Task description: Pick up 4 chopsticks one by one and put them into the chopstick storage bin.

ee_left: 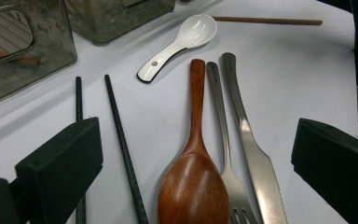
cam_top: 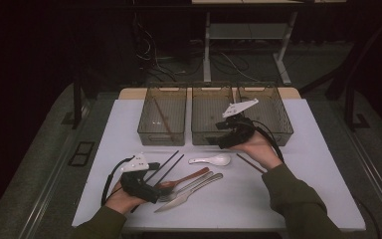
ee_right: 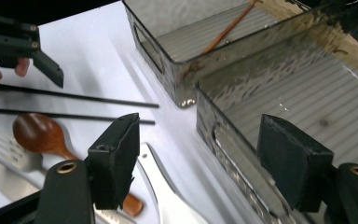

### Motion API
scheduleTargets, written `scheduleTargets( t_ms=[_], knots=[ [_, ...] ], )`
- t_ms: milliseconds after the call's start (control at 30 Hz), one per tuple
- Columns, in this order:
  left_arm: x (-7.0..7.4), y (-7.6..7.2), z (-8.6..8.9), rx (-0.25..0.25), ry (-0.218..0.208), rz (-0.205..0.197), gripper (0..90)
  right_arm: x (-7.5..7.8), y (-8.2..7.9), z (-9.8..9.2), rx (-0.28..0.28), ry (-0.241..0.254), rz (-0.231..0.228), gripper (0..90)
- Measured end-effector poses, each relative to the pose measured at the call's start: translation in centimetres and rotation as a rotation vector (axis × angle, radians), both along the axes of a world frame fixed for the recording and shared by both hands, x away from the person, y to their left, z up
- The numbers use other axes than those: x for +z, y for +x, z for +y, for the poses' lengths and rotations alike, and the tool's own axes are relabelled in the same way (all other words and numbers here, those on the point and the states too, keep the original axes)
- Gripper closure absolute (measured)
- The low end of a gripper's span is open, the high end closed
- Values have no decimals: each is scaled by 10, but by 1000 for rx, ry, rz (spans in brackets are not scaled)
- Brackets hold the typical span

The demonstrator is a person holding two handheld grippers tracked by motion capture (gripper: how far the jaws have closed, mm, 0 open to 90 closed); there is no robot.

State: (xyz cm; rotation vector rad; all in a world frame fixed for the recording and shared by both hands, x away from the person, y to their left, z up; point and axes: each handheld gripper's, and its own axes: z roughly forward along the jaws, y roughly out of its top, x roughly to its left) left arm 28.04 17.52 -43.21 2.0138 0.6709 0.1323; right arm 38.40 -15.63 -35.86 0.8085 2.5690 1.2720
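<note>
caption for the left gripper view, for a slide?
Open left claw poised over wooden spoon, fork and knife, beside black chopsticks.

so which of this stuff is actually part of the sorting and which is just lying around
Part of the job:
- three bins
- black chopsticks
- brown chopstick
- white spoon
- wooden spoon
- fork
- knife
- left gripper
- right gripper

Lying about:
- cables on the floor
- desk frame

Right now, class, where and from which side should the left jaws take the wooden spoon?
Grip the wooden spoon by its thin handle, coming from above. The handle lies flat beside the fork, so squeeze across its width, above the broad bowl.
</note>
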Motion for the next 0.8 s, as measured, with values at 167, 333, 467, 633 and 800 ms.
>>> scheduleTargets(
  t_ms=[167, 333, 467, 633, 800],
  knots=[
    [0, 0, 0, 1, 2, -1, 9, -6, -9, -18, -11, 3, -3, 284],
    [0, 0, 0, 1, 0, -1, 9, -12, -17, -36, -31, -7, 6, 281],
    [0, 1, -1, -4, 0, -3, 10, -15, -24, -50, -44, -5, 10, 281],
    [1, 1, 0, -3, -4, -6, 9, -23, -33, -65, -51, -19, 21, 282],
    [1, 0, 2, 0, -3, -5, 9, -31, -42, -81, -63, -30, 37, 284]
  ],
)
